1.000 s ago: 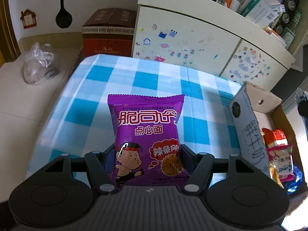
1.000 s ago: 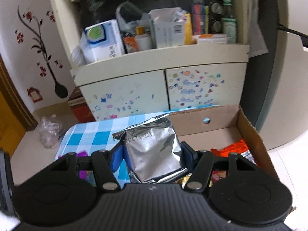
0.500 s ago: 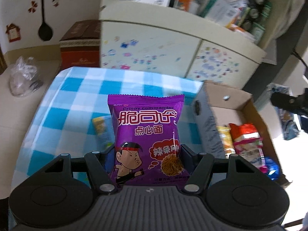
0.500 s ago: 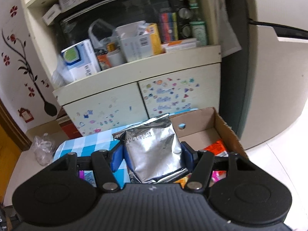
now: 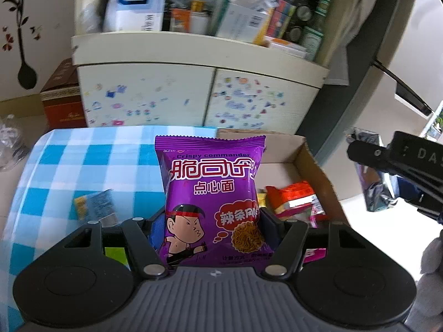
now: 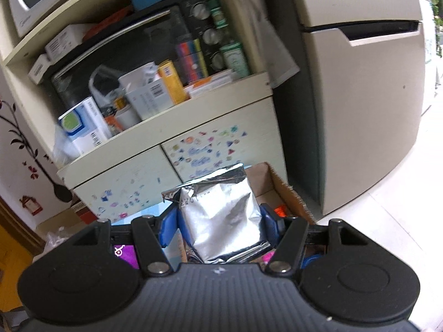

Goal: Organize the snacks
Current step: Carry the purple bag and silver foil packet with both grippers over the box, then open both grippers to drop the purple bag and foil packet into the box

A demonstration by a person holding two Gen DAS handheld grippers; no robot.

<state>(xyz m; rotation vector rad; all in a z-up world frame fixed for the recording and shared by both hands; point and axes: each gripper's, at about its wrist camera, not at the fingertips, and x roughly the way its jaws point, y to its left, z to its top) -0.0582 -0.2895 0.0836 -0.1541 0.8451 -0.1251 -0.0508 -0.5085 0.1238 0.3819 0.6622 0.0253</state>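
My left gripper (image 5: 210,221) is shut on a purple noodle snack packet (image 5: 210,193), held upright above the blue checked table (image 5: 83,166) beside the open cardboard box (image 5: 310,160). Red and other snack packets (image 5: 296,196) lie inside that box. My right gripper (image 6: 218,221) is shut on a silver foil packet (image 6: 221,215), held over the cardboard box (image 6: 279,185). From the left wrist view the right gripper (image 5: 398,160) and its foil packet (image 5: 376,193) show at the far right. A small blue and yellow packet (image 5: 97,204) lies on the table.
A cream cabinet (image 5: 193,94) with stickered doors and a cluttered shelf stands behind the table. A red-brown carton (image 5: 62,102) sits on the floor at the left. A cream fridge (image 6: 360,110) stands at the right. A clear plastic bag (image 5: 11,141) lies on the floor.
Both grippers have swung rightwards, carrying their packets. The box has come closer to the centre of the left view. The right view has rolled and now shows more of the fridge.
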